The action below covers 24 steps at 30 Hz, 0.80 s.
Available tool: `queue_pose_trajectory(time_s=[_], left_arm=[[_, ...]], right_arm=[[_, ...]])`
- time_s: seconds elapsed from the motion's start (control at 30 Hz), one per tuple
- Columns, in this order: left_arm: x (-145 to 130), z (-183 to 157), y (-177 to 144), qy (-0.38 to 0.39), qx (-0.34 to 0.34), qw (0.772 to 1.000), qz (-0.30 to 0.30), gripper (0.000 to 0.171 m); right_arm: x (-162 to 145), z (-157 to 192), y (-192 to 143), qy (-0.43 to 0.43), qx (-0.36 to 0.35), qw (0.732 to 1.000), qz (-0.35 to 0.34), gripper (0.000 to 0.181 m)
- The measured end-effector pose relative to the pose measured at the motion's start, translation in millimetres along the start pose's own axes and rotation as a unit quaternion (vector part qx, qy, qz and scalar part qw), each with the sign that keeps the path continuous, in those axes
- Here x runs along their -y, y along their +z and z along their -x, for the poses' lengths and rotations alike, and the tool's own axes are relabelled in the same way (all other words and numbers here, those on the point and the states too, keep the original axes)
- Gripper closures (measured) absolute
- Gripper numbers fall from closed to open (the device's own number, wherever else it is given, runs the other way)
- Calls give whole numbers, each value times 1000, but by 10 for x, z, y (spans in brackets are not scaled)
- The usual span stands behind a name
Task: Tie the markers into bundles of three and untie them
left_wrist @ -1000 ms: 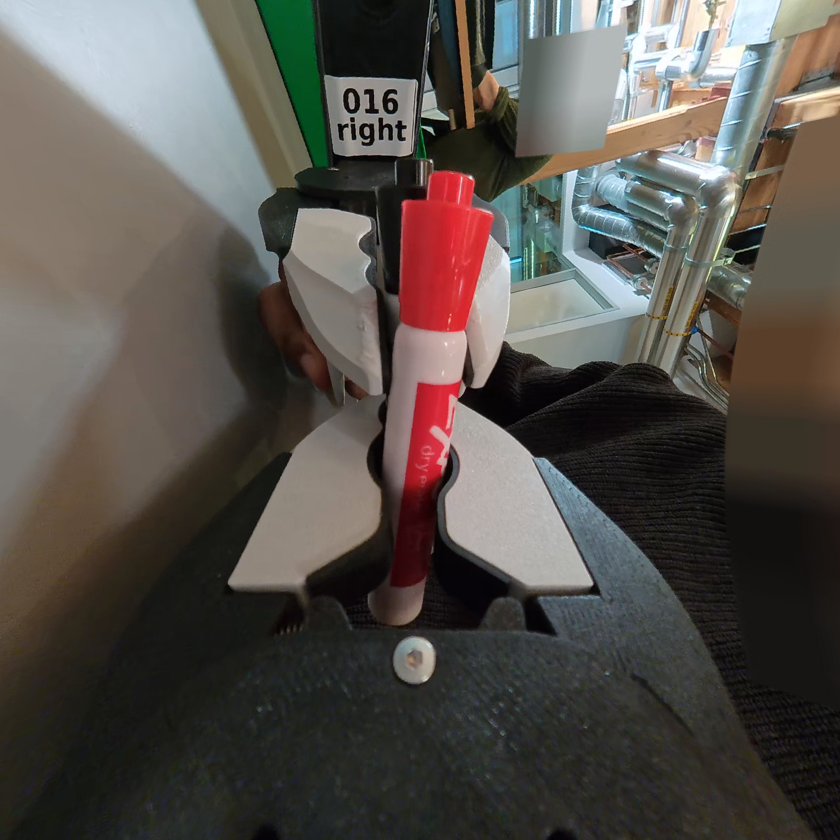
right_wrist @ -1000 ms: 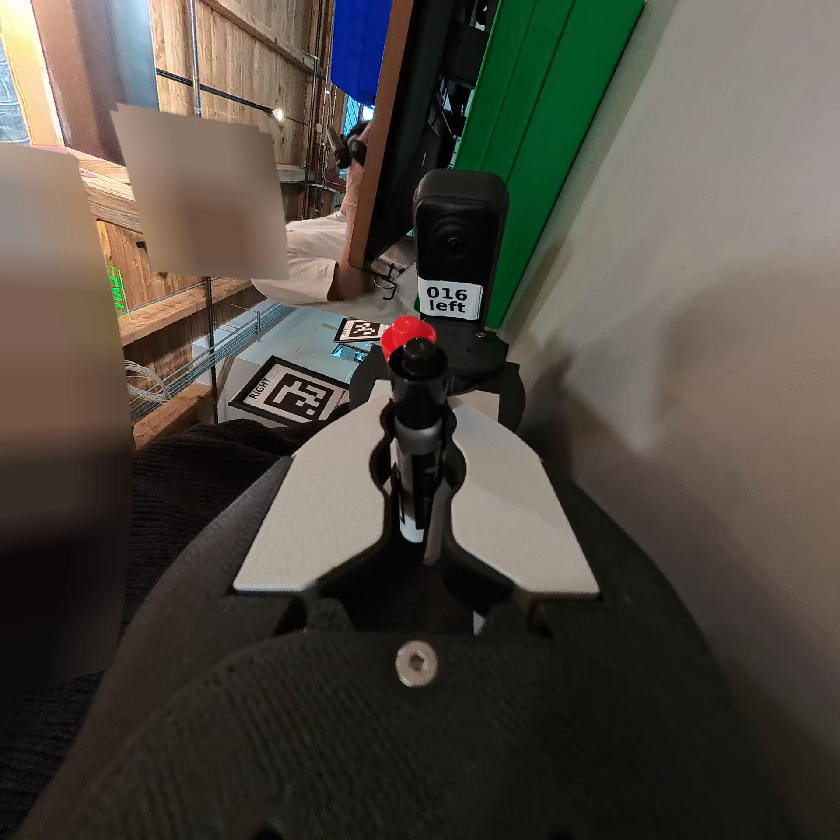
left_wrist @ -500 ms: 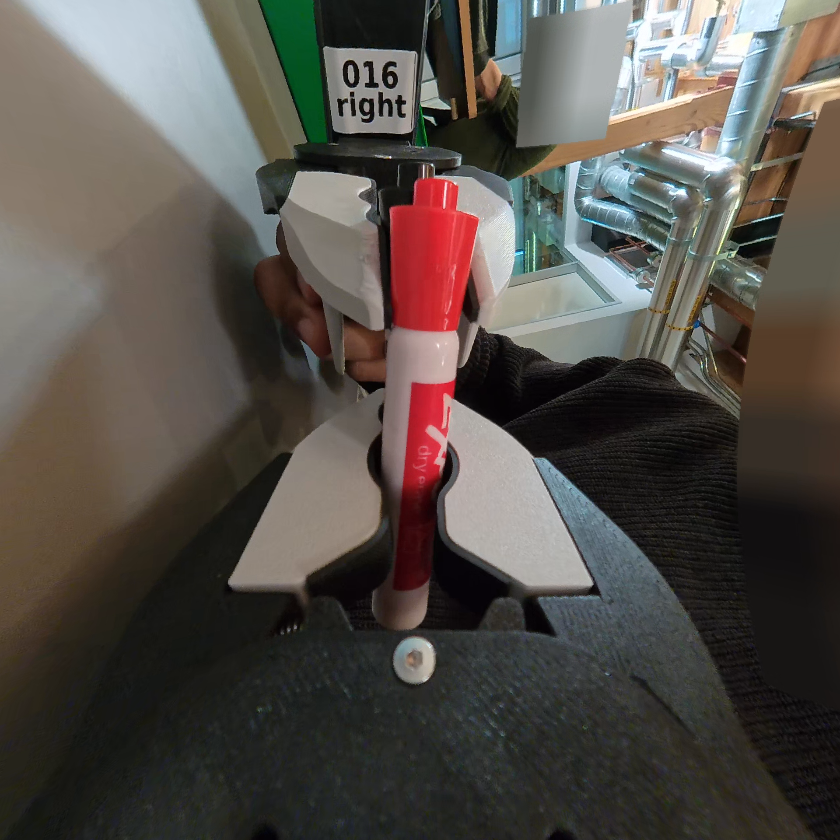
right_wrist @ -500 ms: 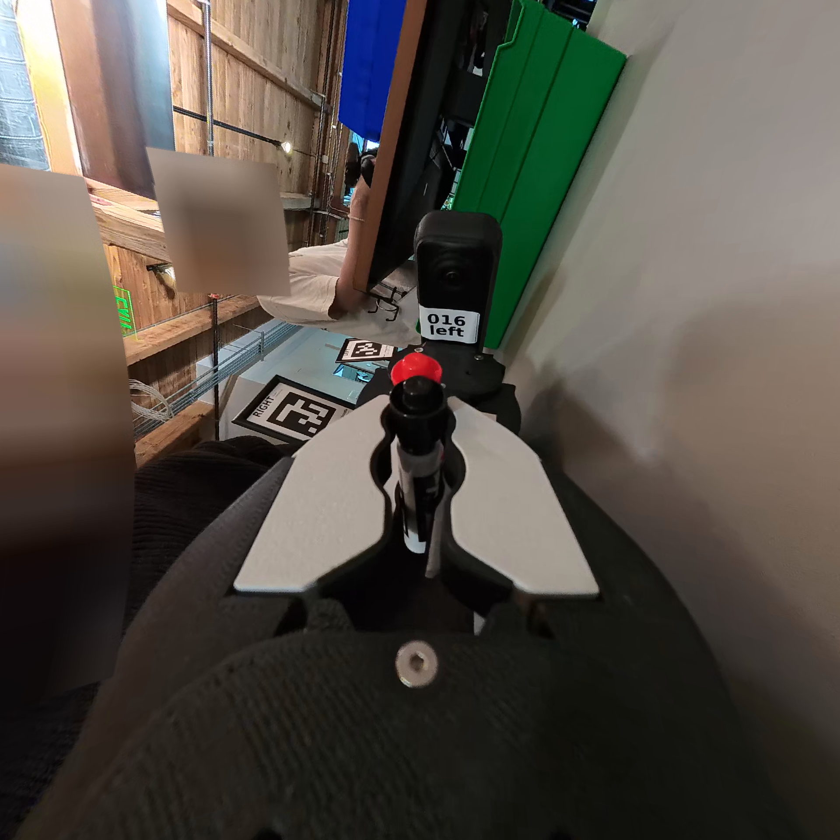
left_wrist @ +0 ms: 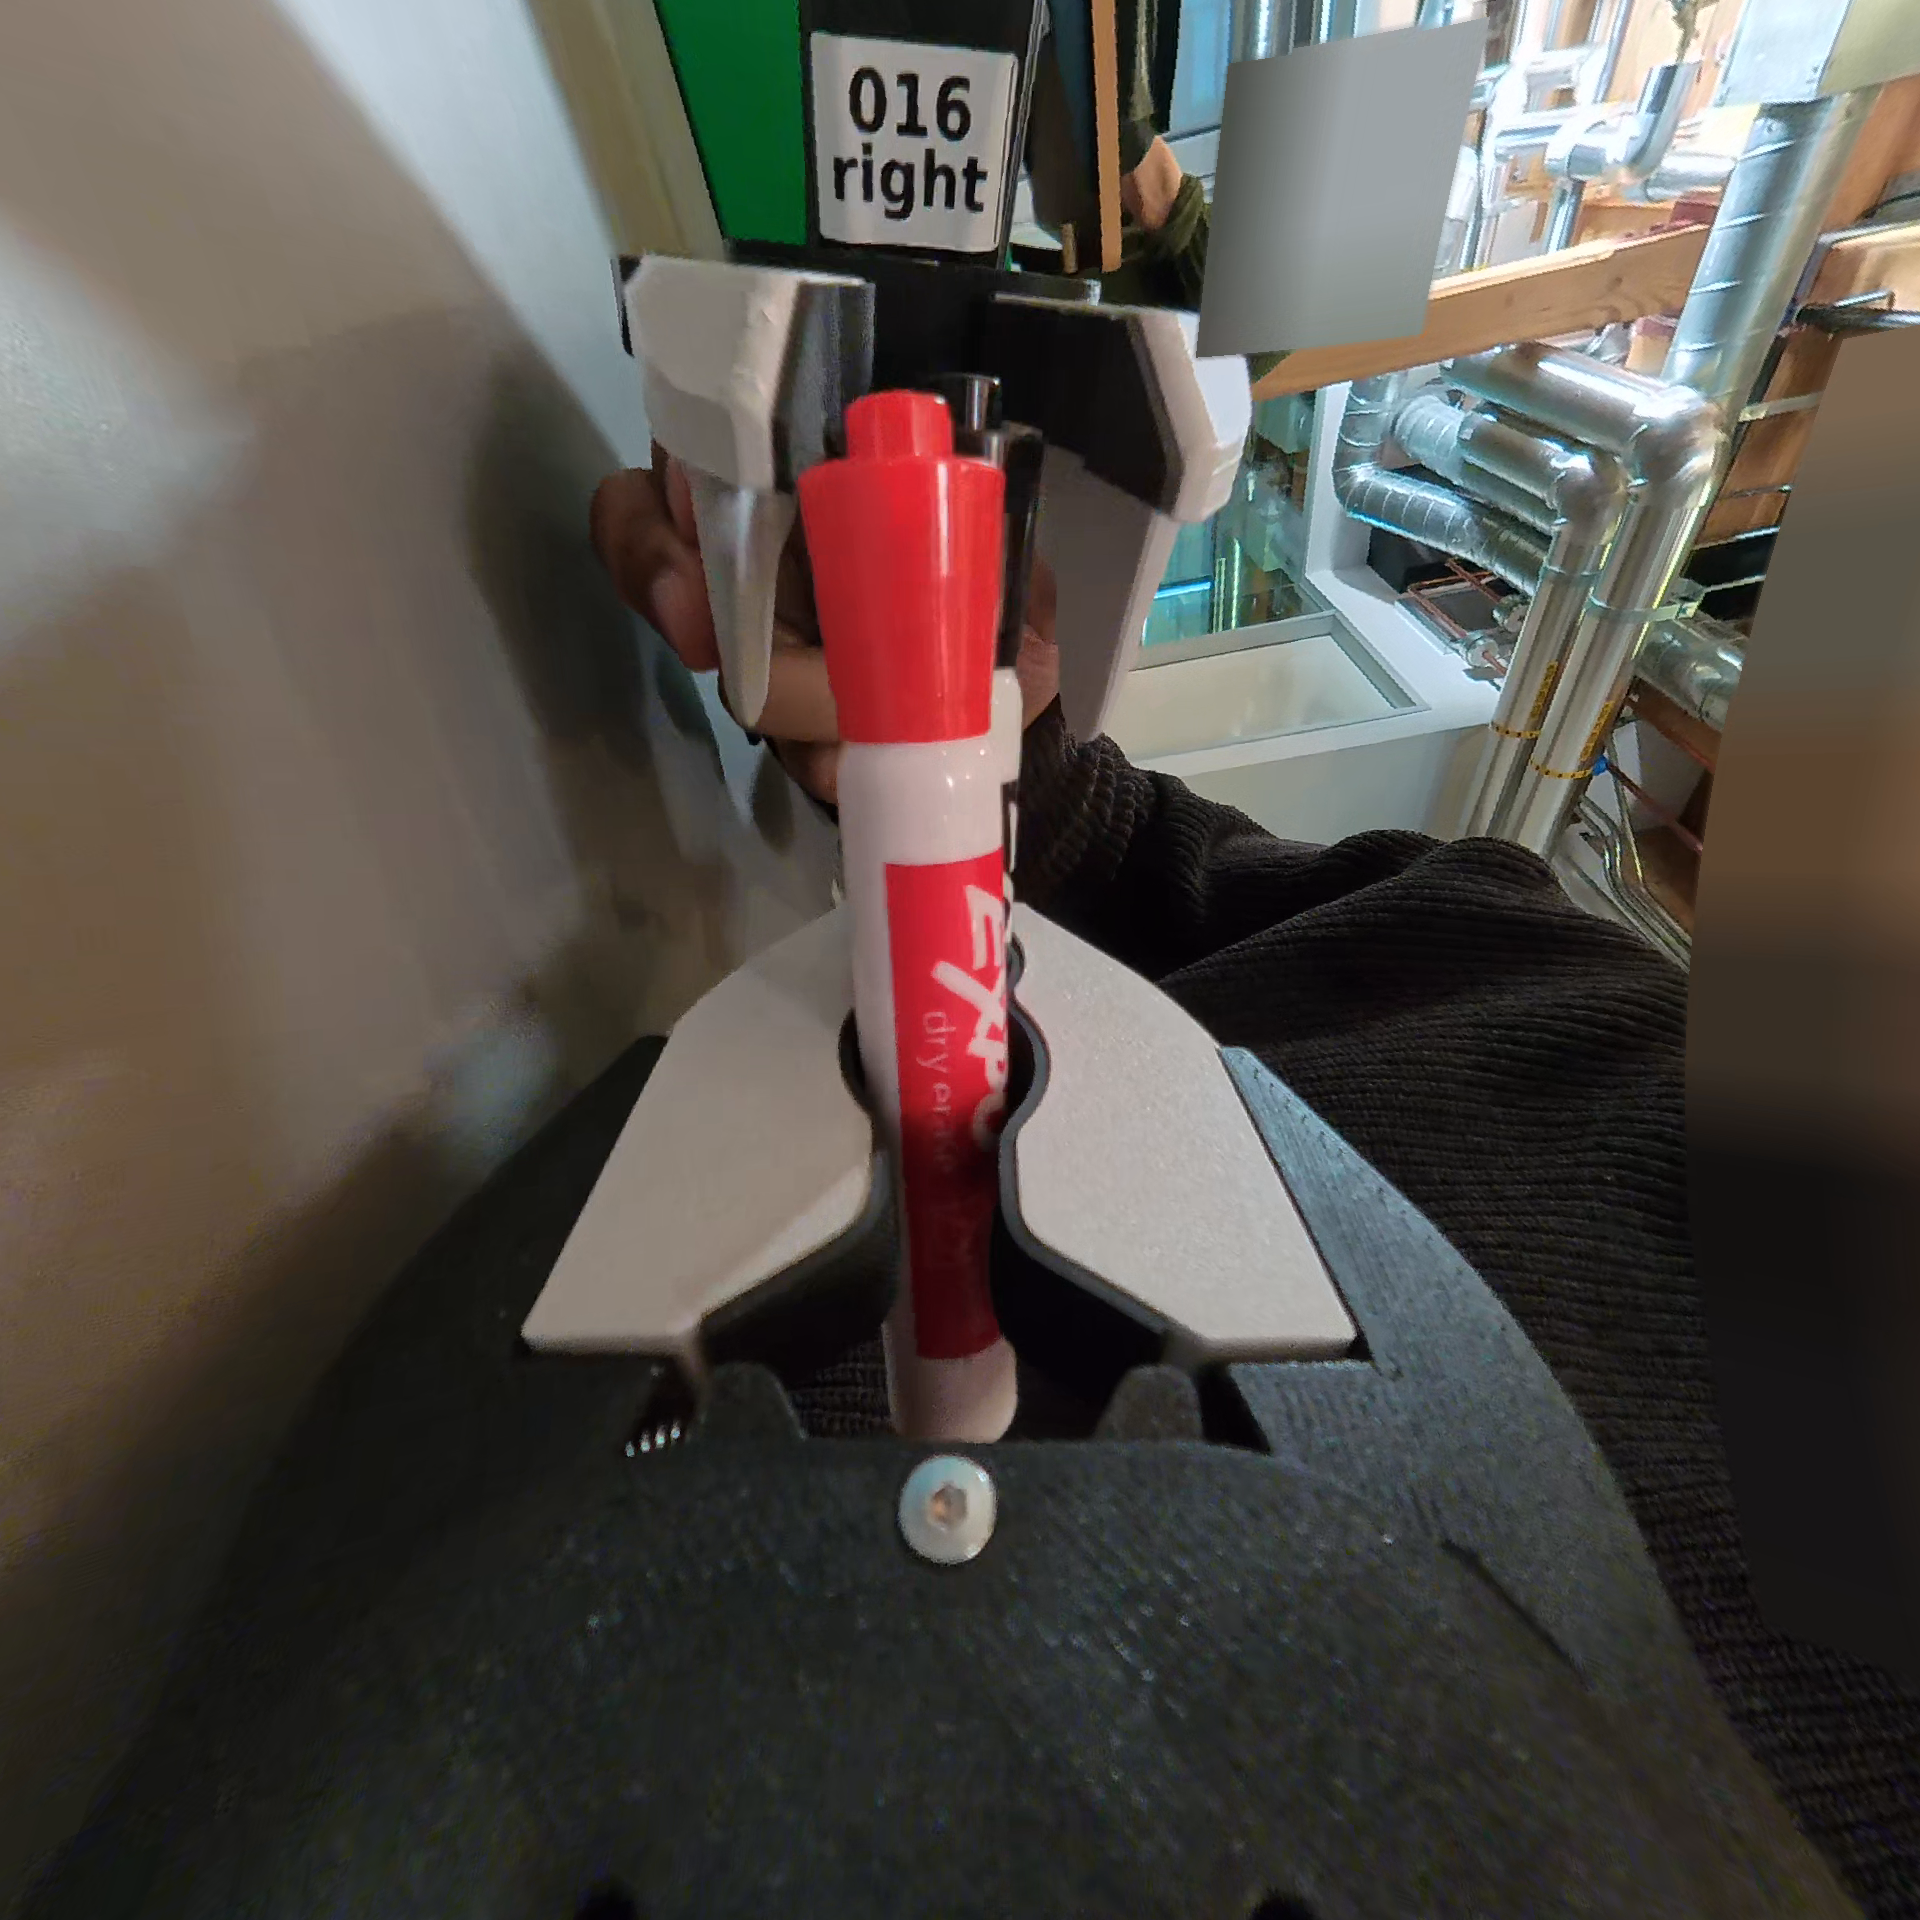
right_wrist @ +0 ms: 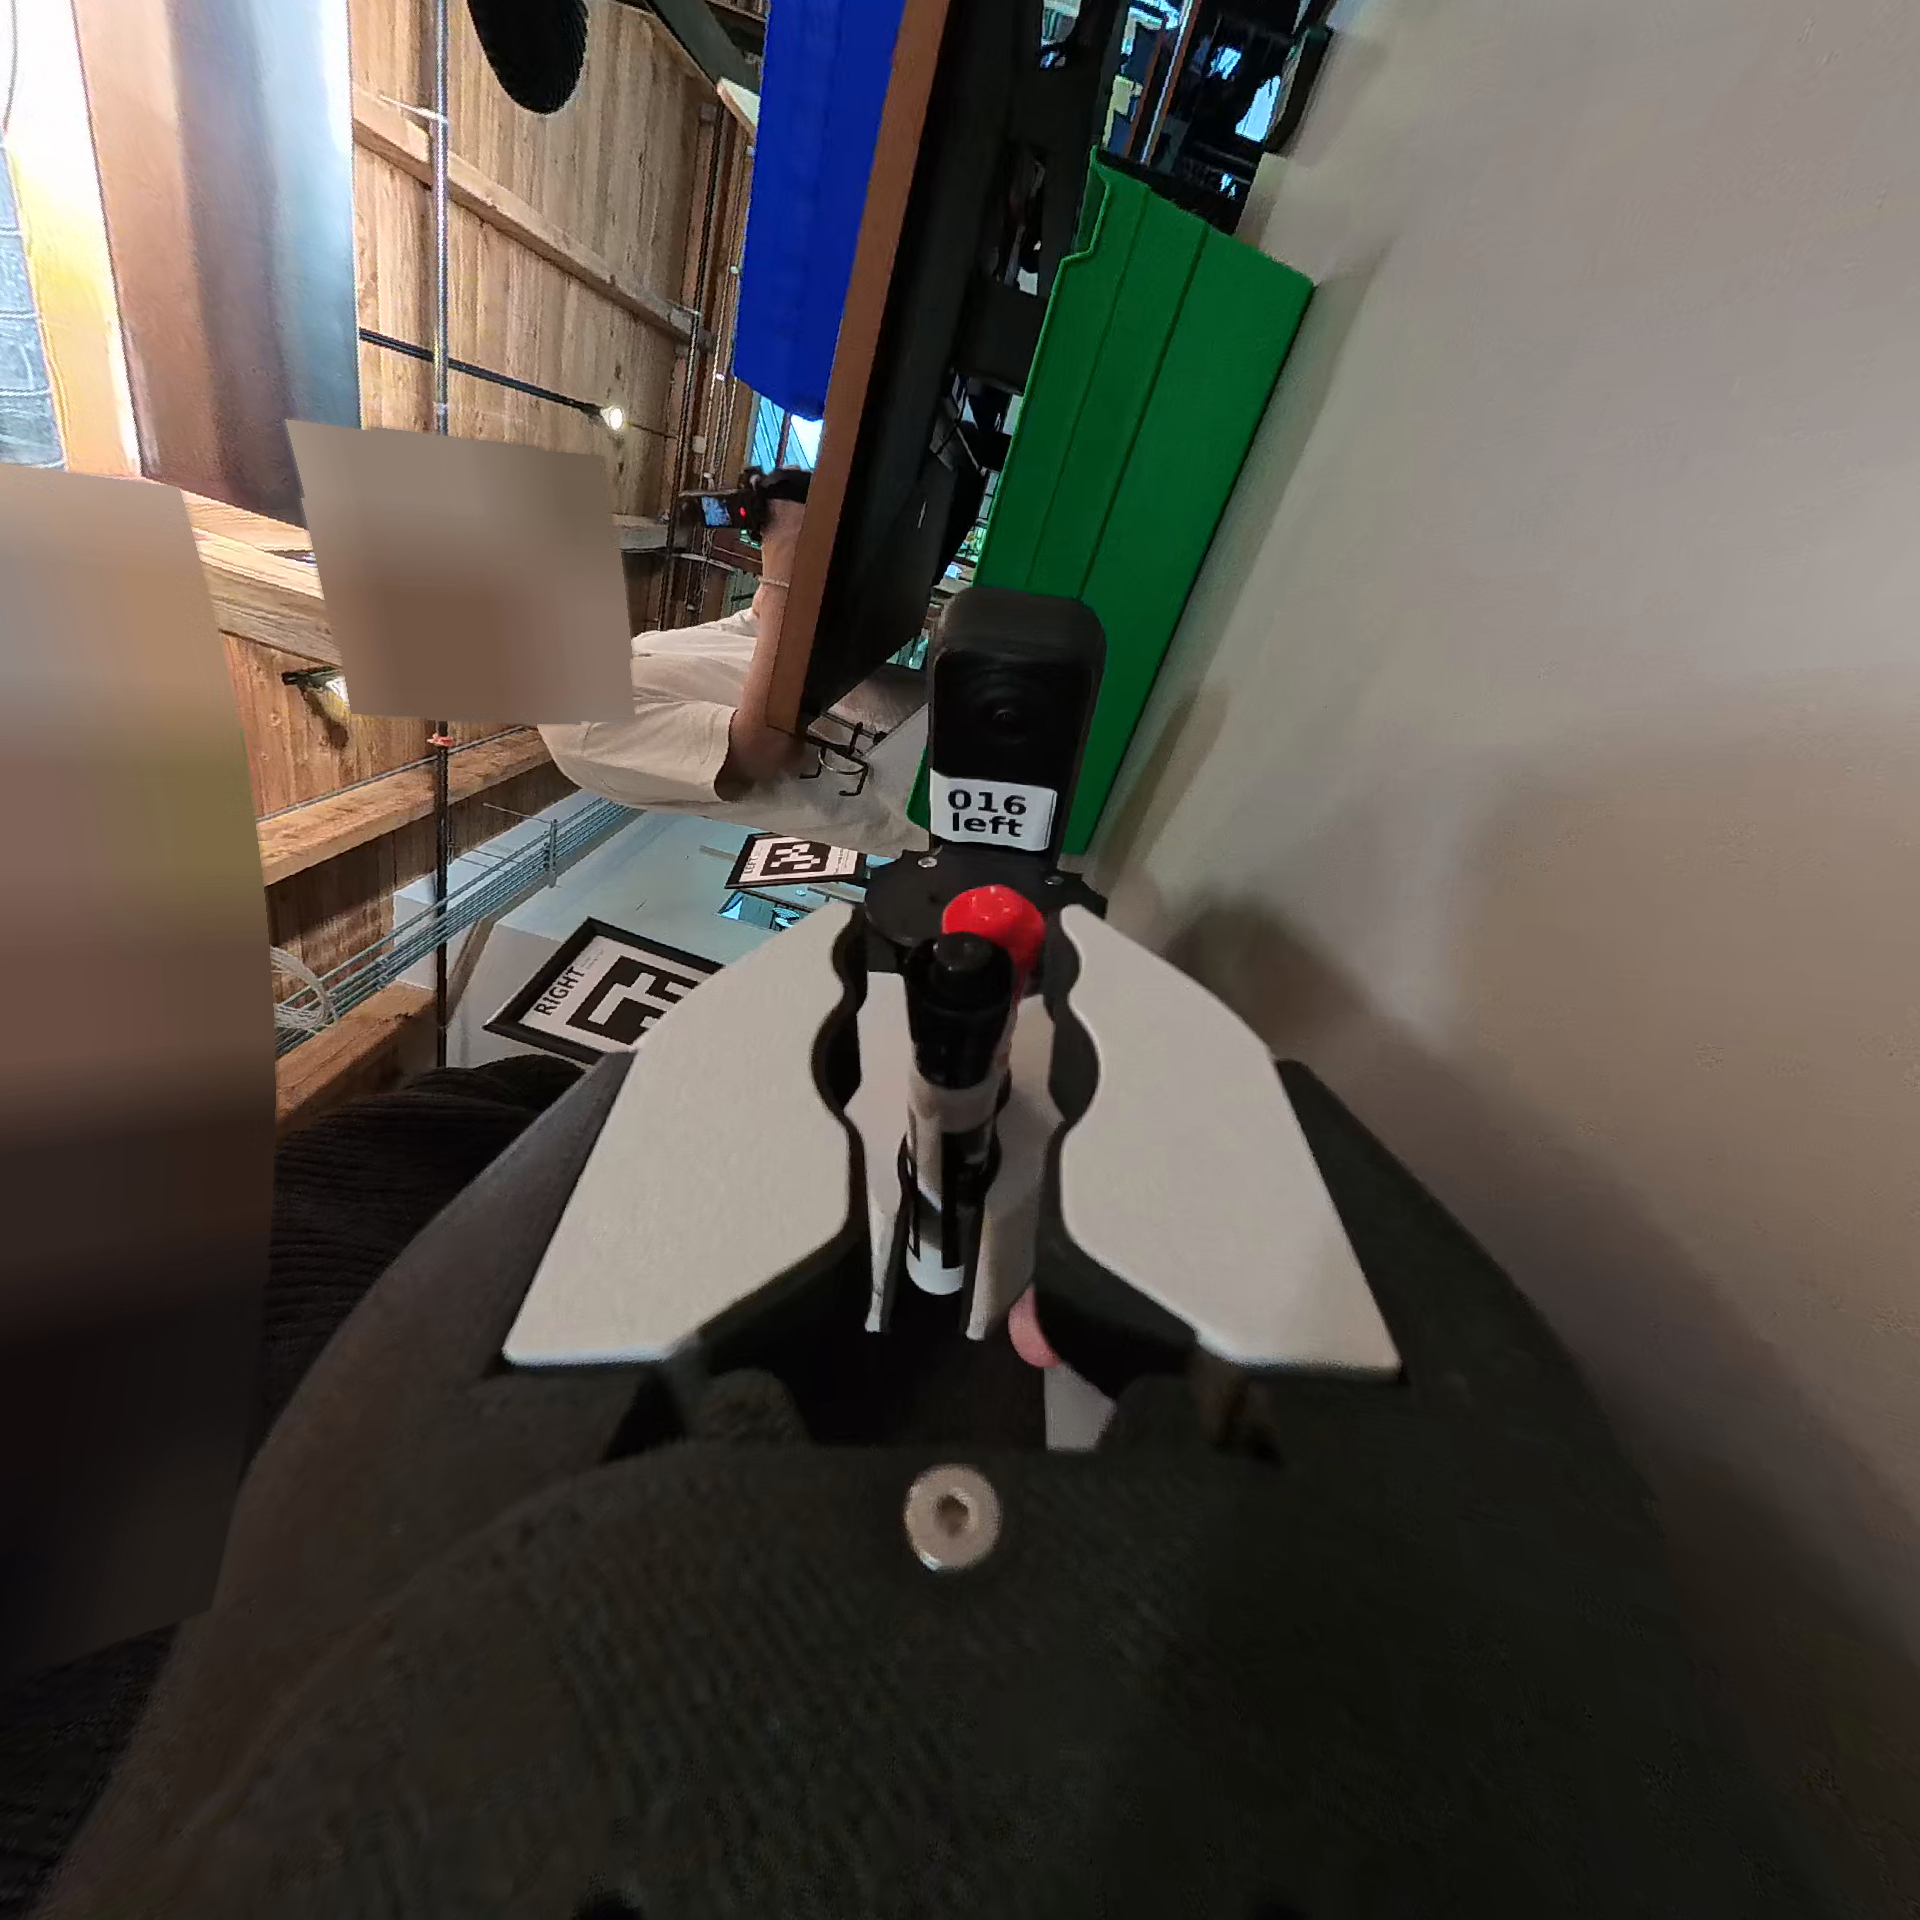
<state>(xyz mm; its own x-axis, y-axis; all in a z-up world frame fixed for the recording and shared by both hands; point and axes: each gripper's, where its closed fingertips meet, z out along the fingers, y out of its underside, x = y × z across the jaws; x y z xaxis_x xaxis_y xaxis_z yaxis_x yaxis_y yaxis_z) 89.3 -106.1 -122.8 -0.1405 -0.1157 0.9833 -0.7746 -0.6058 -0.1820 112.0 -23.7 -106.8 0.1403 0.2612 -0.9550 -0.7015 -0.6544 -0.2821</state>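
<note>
Two markers, red marker (left_wrist: 914, 790) and black marker (right_wrist: 951, 1081), stand clamped side by side in our left gripper (left_wrist: 940, 1023); with the right gripper (right_wrist: 951, 1039) spread wide around their caps, we should close squarely, keeping both parallel.

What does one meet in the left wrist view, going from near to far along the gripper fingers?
Screw → left gripper shut on red marker → right gripper, open around the marker caps → white label on its black camera.
</note>
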Motion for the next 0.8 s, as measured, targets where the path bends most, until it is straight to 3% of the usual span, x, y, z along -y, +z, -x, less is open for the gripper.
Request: queue_pose_trajectory(time_s=[0.5,0.8], left_arm=[[-49,26,18,13,14,1000,15,158],[-125,-2,37,12,6,999,38,157]], right_arm=[[-82,-84,-16,-11,-27,999,39,145],[39,-59,-125,-19,-36,999,31,135]])
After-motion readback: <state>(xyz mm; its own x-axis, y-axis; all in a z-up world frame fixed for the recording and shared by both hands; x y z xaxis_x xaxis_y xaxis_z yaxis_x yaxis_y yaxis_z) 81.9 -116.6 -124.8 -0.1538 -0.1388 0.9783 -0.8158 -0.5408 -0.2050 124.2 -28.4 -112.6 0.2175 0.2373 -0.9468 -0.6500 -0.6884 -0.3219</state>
